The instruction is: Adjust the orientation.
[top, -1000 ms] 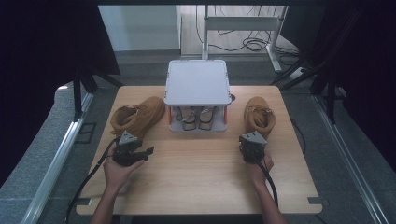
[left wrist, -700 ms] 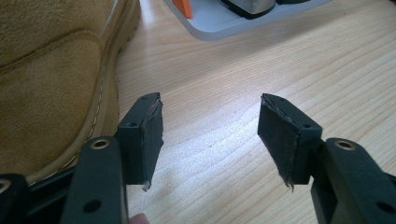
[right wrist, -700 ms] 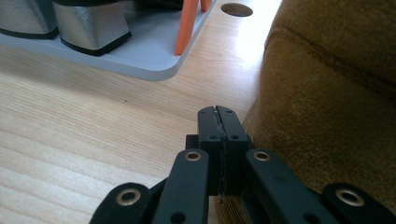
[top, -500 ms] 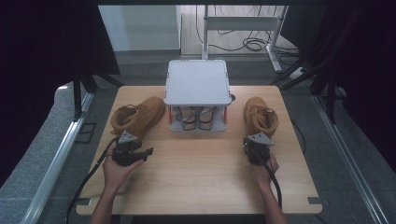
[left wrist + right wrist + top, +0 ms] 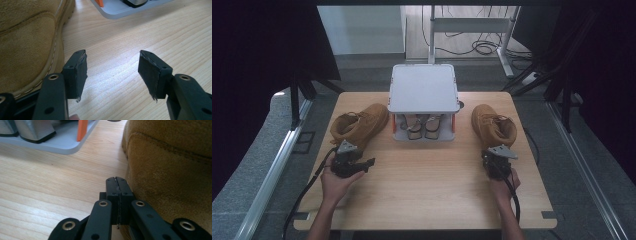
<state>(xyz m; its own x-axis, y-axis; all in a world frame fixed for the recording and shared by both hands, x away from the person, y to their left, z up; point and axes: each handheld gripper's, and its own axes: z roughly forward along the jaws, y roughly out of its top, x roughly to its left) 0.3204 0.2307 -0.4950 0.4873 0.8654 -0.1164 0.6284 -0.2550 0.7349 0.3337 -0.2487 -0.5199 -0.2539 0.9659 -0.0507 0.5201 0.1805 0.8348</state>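
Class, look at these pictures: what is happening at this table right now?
A person sits at a wooden table holding tongs in each hand. The left tongs are open over bare wood beside the left tan boot. The right tongs are shut, empty, close against the right tan boot. Between the boots stands a grey rack with a pair of shoes on its lower shelf.
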